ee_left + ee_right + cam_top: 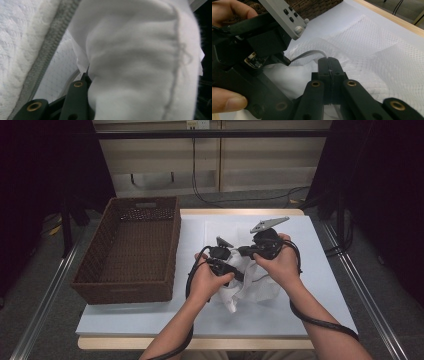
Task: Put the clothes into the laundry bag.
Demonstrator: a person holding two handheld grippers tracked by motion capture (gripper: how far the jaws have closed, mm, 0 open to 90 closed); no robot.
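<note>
The crumpled white fabric garment with a grey zip (250,282) lies bunched on the pale blue bench (150,317), just right of the brown woven wicker basket (132,250), whose inside is empty; so the work looks barely past its start: the cloth is gripped and gathered, but nothing has gone into the basket yet, if that is where it belongs; a flat white mesh sheet (387,50) lies under and beyond the garment.

The left claw (227,262) is pressed into the heap, cloth bulging over its jaws in the left gripper view; whether they are together I cannot tell; the right claw (329,65) has its jaws together, pinching a thin edge of the cloth near the zip; both hands sit close, nearly touching, forearms converging from the near edge.
</note>
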